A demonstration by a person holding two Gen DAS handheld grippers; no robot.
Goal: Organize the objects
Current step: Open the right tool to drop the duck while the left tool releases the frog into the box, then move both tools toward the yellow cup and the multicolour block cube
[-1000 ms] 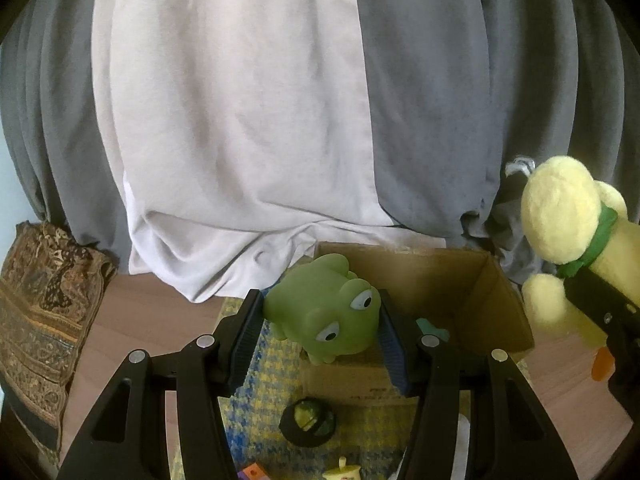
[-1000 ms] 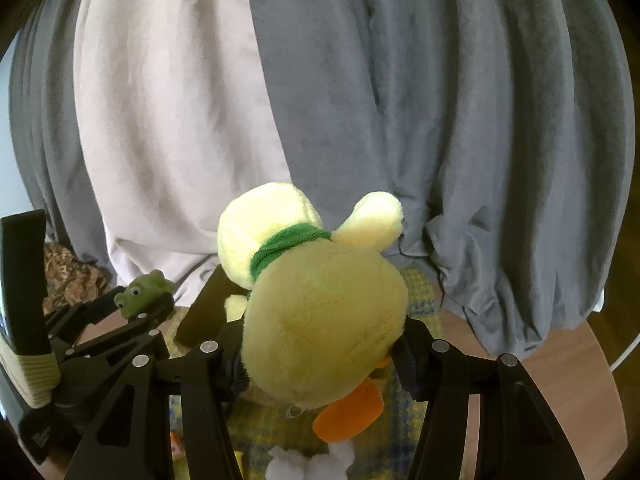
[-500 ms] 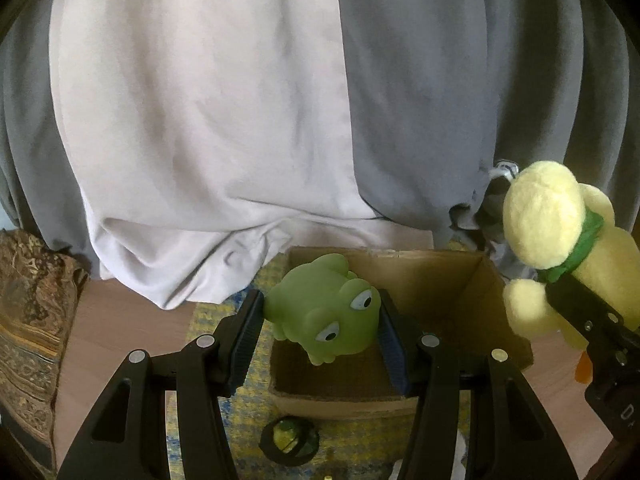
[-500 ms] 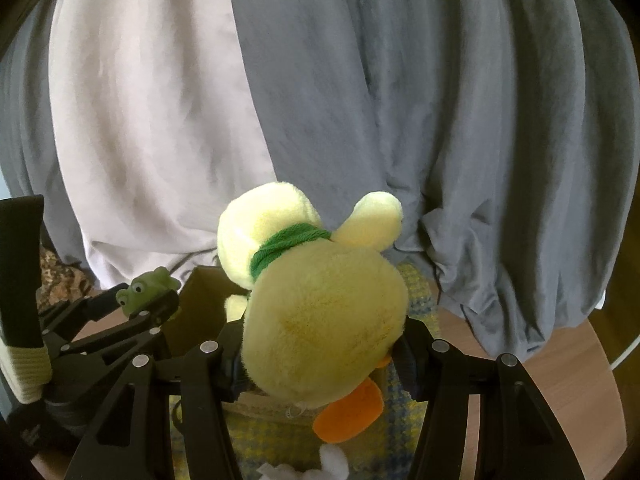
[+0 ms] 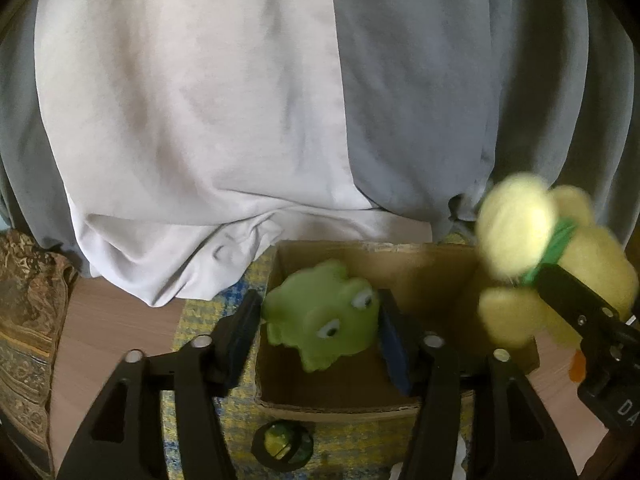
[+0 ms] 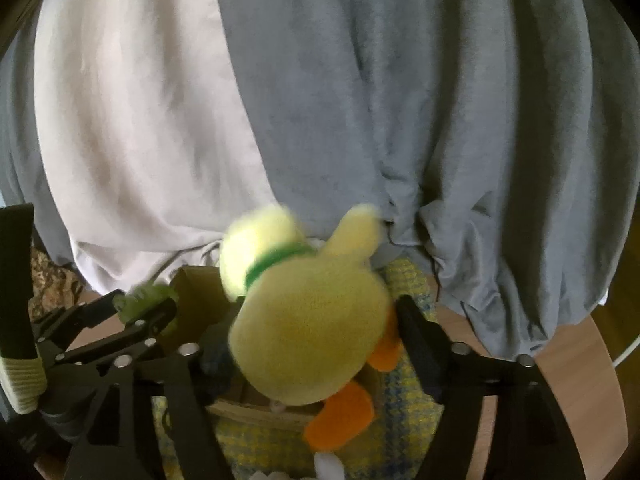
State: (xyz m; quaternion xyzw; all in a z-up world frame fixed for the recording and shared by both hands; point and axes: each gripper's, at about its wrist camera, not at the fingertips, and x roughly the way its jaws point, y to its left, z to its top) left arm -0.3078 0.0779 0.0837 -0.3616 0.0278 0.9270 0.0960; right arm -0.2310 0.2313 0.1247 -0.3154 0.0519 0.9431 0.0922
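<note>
Cardboard box (image 5: 424, 276) sits open on counter (image 5: 116, 320) as drop target. Your right tool (image 6: 316, 340) has just been opening, plush duck (image 6: 312, 332) loose between jaws, above box. Your left tool (image 5: 316, 328) likewise spreading; green frog (image 5: 324, 320) released over box interior.

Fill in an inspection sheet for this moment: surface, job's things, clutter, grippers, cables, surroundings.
Surface: wooden tabletop under a yellow checked mat.
Job's things: green frog toy and yellow plush duck over the cardboard box.
Clutter: small round dark item before the box.
Grippers: left gripper and right gripper have just been opening, toys blurred between the jaws.
Cables: nothing seen.
Surroundings: white and grey draped cloth; patterned fabric.
</note>
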